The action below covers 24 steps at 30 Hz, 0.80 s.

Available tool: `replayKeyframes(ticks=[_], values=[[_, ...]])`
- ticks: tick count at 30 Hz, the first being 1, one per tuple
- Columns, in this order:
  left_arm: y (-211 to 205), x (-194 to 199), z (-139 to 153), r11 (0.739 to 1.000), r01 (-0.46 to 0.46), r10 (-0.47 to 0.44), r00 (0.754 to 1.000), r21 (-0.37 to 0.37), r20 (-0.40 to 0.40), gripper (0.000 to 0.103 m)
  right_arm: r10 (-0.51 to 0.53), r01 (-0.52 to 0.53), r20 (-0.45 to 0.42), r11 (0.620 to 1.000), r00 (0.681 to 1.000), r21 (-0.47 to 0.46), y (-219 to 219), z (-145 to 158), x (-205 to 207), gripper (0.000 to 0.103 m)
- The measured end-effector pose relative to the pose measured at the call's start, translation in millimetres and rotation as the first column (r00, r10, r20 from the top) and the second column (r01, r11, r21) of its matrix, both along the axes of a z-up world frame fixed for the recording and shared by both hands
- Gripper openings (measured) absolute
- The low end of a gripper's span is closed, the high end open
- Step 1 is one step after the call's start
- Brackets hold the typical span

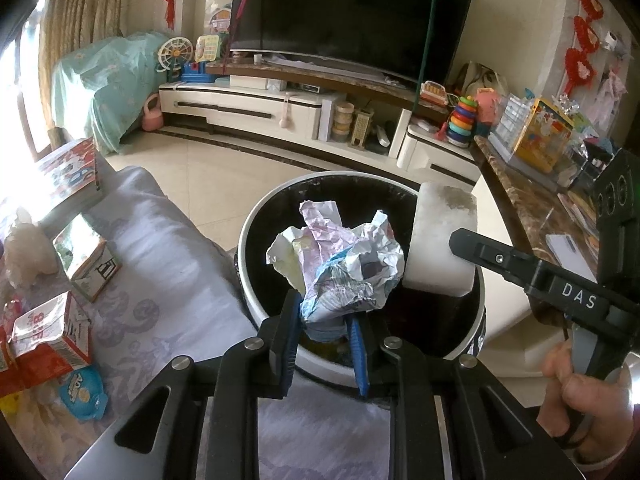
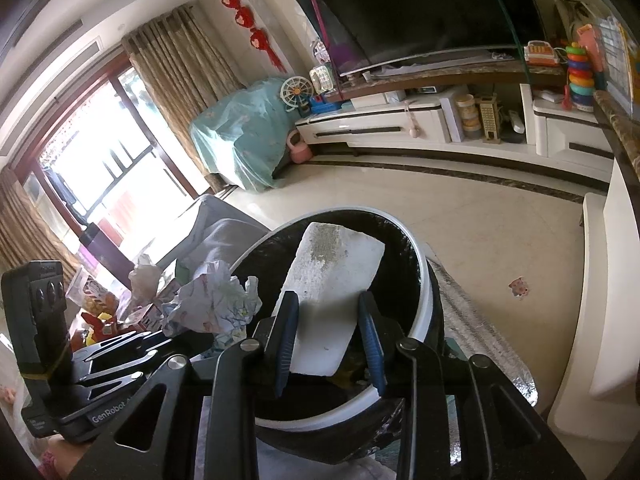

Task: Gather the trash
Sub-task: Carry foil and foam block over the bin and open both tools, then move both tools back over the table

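Left wrist view: left gripper (image 1: 325,334) clamped on crumpled paper (image 1: 340,264), held over the bin (image 1: 256,300). Right wrist view: right gripper (image 2: 329,340) pads flanking a white foam block (image 2: 332,300), apparently pinching it above the same bin. Both probably light; paper soft and crushable, best pinched at the dense middle; foam stiff but crumbly, best taken across flat sides. Cartons (image 1: 86,258) waiting on cloth (image 1: 180,264) nearby.

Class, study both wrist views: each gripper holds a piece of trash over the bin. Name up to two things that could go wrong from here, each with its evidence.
1. The white foam block juts across the trash bin's rim, so on release it might tip out onto the floor.
2. The crumpled paper in the left gripper sits close to the block; the two could knock together.
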<state>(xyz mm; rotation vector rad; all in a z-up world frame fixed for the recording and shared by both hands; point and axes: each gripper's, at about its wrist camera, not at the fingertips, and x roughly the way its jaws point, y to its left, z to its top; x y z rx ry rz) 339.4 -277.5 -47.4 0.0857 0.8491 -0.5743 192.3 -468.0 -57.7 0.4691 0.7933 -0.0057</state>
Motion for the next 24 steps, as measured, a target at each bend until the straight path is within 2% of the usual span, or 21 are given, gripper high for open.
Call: replayKeyframes(ticks=[2, 4, 6, 7, 8, 11, 15, 24], values=[[-1.9, 0.9, 0.6, 1.0, -0.001, 0.001, 1.0, 0.004, 0.005, 0.028, 0.0, 0.0, -0.006, 1.0, 1.0, -0.004, 0.5, -0.2, 1.4, 0.035], [-3.2, 0.7, 1.3, 1.0, -0.003, 0.003, 1.0, 0.005, 0.005, 0.034, -0.001, 0.0, -0.016, 1.0, 1.0, -0.009, -0.6, -0.9, 3.9, 0.041], [-3.7, 0.5, 2.0, 1.0, -0.013, 0.013, 1.0, 0.007, 0.006, 0.053, -0.003, 0.003, -0.017, 1.0, 1.0, -0.009, -1.0, -0.8, 4.2, 0.056], [-2.0, -0.4, 2.5, 1.0, -0.023, 0.023, 1.0, 0.008, 0.012, 0.055, -0.006, 0.006, -0.015, 1.0, 1.0, -0.009, -1.5, -0.1, 3.6, 0.061], [0.1, -1.2, 2.8, 1.0, -0.027, 0.027, 1.0, 0.005, 0.014, 0.055, -0.008, 0.008, -0.01, 1.0, 1.0, -0.006, -1.9, 0.8, 2.5, 0.068], [9.1, -6.8, 1.3, 0.999, -0.045, 0.045, 0.999, 0.0, 0.003, 0.055, -0.014, 0.014, 0.001, 1.0, 1.0, -0.007, -2.1, 3.4, -1.5, 0.072], [26.2, -22.9, -1.1, 0.997, -0.081, 0.081, 0.997, -0.016, -0.002, 0.063, -0.015, 0.015, 0.015, 1.0, 1.0, -0.007, 4.8, 7.3, -7.9, 0.09], [83.0, -67.1, -8.5, 0.983, -0.175, 0.173, 0.984, -0.062, -0.038, 0.064, 0.061, -0.061, 0.024, 0.998, 0.998, 0.001, 50.6, 10.4, -20.3, 0.092]])
